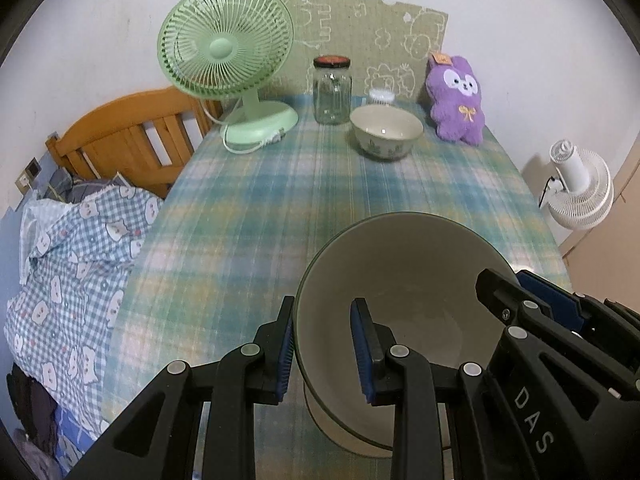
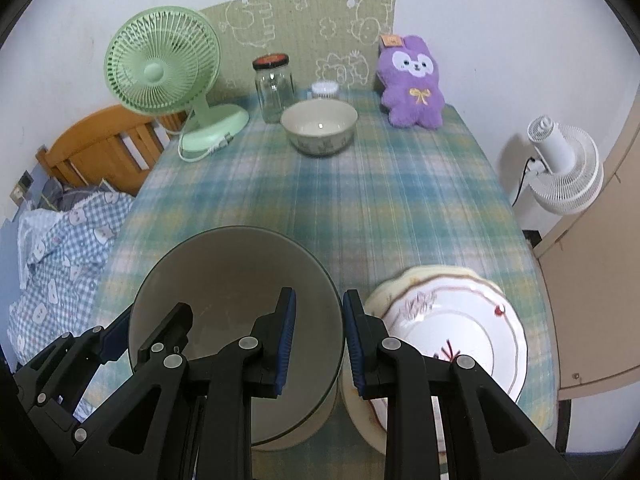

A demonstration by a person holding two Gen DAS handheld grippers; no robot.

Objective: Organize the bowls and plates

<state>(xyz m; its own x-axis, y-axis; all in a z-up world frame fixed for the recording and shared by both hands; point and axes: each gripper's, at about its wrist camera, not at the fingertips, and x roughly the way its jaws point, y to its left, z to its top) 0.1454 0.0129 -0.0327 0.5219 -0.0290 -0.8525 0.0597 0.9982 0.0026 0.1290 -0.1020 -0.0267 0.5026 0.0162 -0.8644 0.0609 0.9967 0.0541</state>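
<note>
A large grey-beige bowl (image 1: 400, 280) (image 2: 224, 280) with a dark rim is held between both grippers over the near end of the table. My left gripper (image 1: 324, 348) (image 2: 138, 322) is shut on its left rim, one pad inside and one outside. On the opposite rim my right gripper (image 2: 320, 340) (image 1: 514, 278) is shut the same way. A smaller patterned bowl (image 1: 387, 132) (image 2: 319, 128) stands at the far end of the table. A white plate (image 2: 460, 320) with a red-and-gold pattern and scalloped edge lies just right of the held bowl.
The table has a blue-green plaid cloth (image 1: 280, 200). At its far end stand a green desk fan (image 1: 226, 60), a glass jar (image 1: 332, 90), a small white-lidded container (image 1: 382, 96) and a purple plush toy (image 1: 456, 96). A bed lies left; a white fan (image 2: 564, 164) stands right.
</note>
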